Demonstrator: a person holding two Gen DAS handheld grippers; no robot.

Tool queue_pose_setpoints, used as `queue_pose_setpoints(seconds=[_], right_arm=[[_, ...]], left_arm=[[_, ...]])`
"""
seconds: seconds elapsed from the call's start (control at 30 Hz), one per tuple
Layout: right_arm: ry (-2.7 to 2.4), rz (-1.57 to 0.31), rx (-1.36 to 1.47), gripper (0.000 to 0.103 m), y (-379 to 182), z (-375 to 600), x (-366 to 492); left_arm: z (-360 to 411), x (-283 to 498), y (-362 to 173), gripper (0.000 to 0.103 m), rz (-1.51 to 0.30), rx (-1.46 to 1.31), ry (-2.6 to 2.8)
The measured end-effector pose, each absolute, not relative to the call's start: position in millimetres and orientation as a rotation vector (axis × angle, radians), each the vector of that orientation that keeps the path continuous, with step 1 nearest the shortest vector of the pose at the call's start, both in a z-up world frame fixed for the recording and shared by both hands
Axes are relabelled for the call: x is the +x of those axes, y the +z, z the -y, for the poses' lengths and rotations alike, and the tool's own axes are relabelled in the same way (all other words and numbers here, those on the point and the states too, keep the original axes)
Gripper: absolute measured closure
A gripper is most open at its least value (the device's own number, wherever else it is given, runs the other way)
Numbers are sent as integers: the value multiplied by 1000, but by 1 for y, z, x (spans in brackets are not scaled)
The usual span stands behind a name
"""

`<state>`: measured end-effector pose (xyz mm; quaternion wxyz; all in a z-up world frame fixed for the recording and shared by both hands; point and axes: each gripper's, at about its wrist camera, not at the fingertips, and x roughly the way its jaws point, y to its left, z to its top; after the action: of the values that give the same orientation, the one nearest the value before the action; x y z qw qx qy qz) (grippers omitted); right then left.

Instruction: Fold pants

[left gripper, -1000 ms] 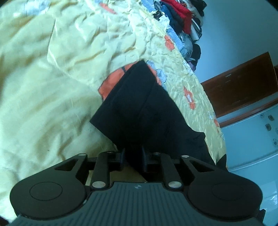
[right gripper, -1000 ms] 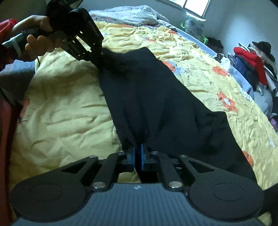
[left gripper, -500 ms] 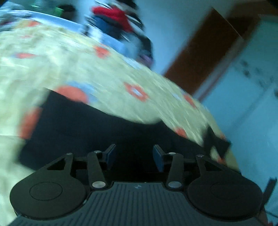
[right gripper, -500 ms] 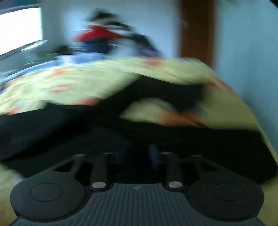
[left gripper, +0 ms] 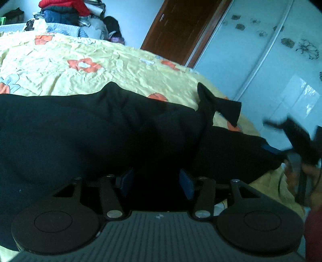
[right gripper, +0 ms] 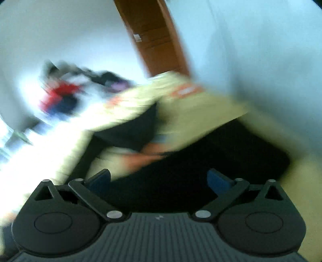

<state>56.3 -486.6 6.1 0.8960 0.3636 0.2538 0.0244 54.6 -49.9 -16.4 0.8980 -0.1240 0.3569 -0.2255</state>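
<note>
The black pants (left gripper: 100, 133) lie across the yellow flowered bedspread (left gripper: 120, 68), one corner sticking up near the bed's right edge. My left gripper (left gripper: 156, 181) hangs low over them. Its jaws are opening, the blue pads (left gripper: 126, 179) stand apart and black cloth shows between them, unpinched. At the pants' right end is my right gripper (left gripper: 268, 136), blurred, with a hand (left gripper: 310, 171) behind it. In the blurred right wrist view, the right gripper (right gripper: 159, 180) is spread wide and still opening over the pants (right gripper: 211, 157), gripping nothing.
A pile of clothes (left gripper: 66, 12) sits beyond the bed's far side. A brown door (left gripper: 177, 30) and a white wardrobe with flower prints (left gripper: 281, 60) stand past the bed's right edge. Bare bedspread stretches behind the pants.
Both grippers were shut on the pants and have let go, their jaws spreading. Both views rolled and swung toward the door. The pants now lie across the bed instead of hanging stretched between the grippers.
</note>
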Motion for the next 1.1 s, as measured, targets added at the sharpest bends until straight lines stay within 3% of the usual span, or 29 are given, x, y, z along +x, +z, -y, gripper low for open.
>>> queue_pose_setpoints(seconds=[0.13, 0.47, 0.57, 0.63, 0.73, 0.77, 0.93, 1.03, 1.07, 1.1], right_arm=[[128, -429, 1266, 0, -33, 488, 102], [-24, -383, 1197, 1, -30, 470, 166], [-62, -361, 1207, 23, -33, 474, 166], [-91, -372, 1250, 61, -44, 481, 170], [-108, -368, 1314, 88, -60, 492, 164], [-112, -356, 1323, 92, -63, 495, 162], [-167, -267, 1205, 95, -47, 505, 148], [-82, -264, 1294, 94, -44, 512, 143], [-47, -292, 1347, 92, -47, 512, 143], [-23, -334, 1400, 83, -51, 509, 145]], left_arm=[[52, 50, -20, 45, -677, -232, -483], [58, 43, -24, 28, -620, -189, -531], [56, 44, -25, 28, -620, -201, -537], [54, 45, -25, 27, -621, -214, -543], [53, 46, -26, 25, -620, -229, -553], [52, 46, -26, 24, -621, -234, -559], [52, 47, -27, 19, -622, -243, -577], [53, 48, -27, 17, -622, -242, -582], [53, 48, -27, 16, -622, -243, -586], [53, 48, -27, 16, -622, -243, -588]])
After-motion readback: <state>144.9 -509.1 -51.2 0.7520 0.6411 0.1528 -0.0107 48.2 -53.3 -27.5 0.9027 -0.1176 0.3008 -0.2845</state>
